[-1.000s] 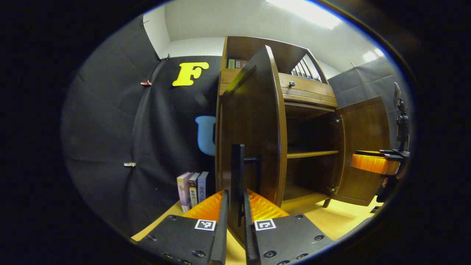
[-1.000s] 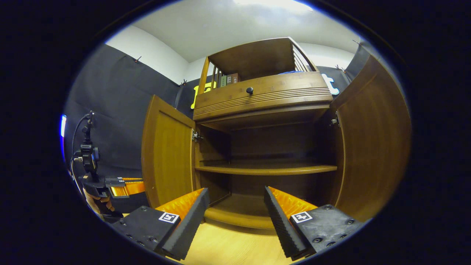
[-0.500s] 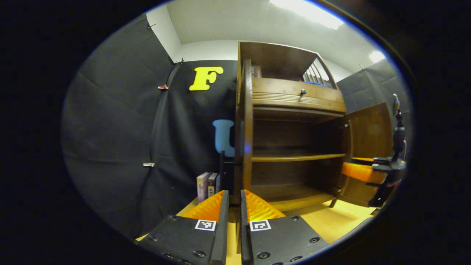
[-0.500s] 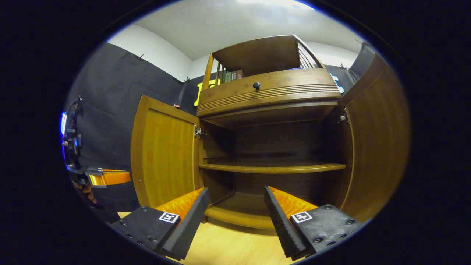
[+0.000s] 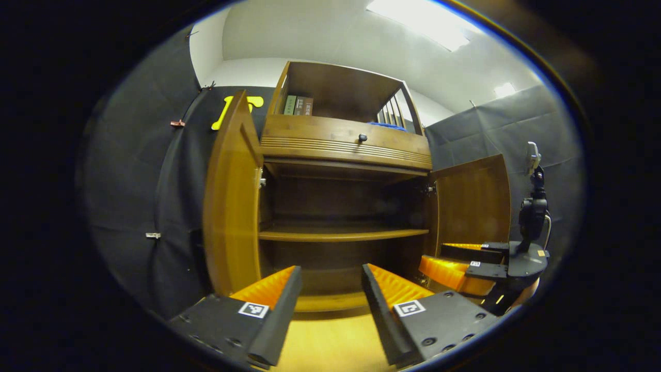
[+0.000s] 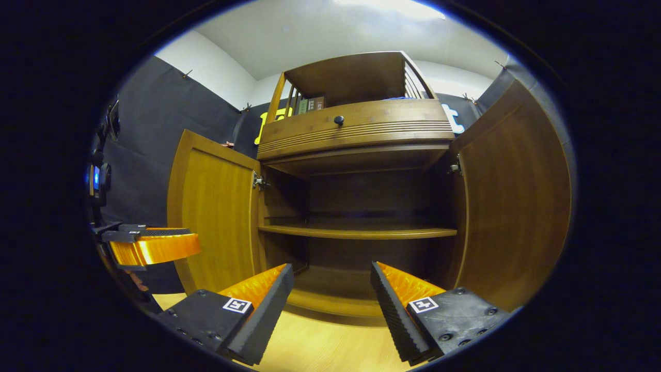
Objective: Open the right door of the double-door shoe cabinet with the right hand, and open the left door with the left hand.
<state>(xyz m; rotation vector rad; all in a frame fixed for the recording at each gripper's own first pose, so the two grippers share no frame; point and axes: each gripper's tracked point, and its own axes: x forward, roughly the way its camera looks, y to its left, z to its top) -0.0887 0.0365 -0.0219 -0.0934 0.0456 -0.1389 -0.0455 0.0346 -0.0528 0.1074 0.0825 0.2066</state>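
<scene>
The brown wooden shoe cabinet (image 5: 346,144) stands with both doors swung out. Its left door (image 5: 227,206) and right door (image 5: 472,201) frame a dark inside with one shelf (image 5: 341,235). My left gripper (image 5: 330,268) is open in front of the cabinet's bottom, holding nothing. In the right gripper view the left door (image 6: 217,217) and right door (image 6: 516,196) stand wide apart, and my right gripper (image 6: 330,266) is open before the lower compartment, holding nothing. The right gripper (image 5: 439,256) sits low beside the right door. The left gripper (image 6: 192,238) is in front of the left door.
A drawer with a dark knob (image 6: 339,120) runs above the doors. Books (image 5: 298,105) stand in the railed top compartment. Yellow wooden floor (image 6: 320,346) lies in front of the cabinet. Black cloth walls close in on both sides.
My left gripper was shut on the left door's dark handle; it has let go, opened and turned to face the cabinet's inside. The left door swung fully open. The right gripper barely moved.
</scene>
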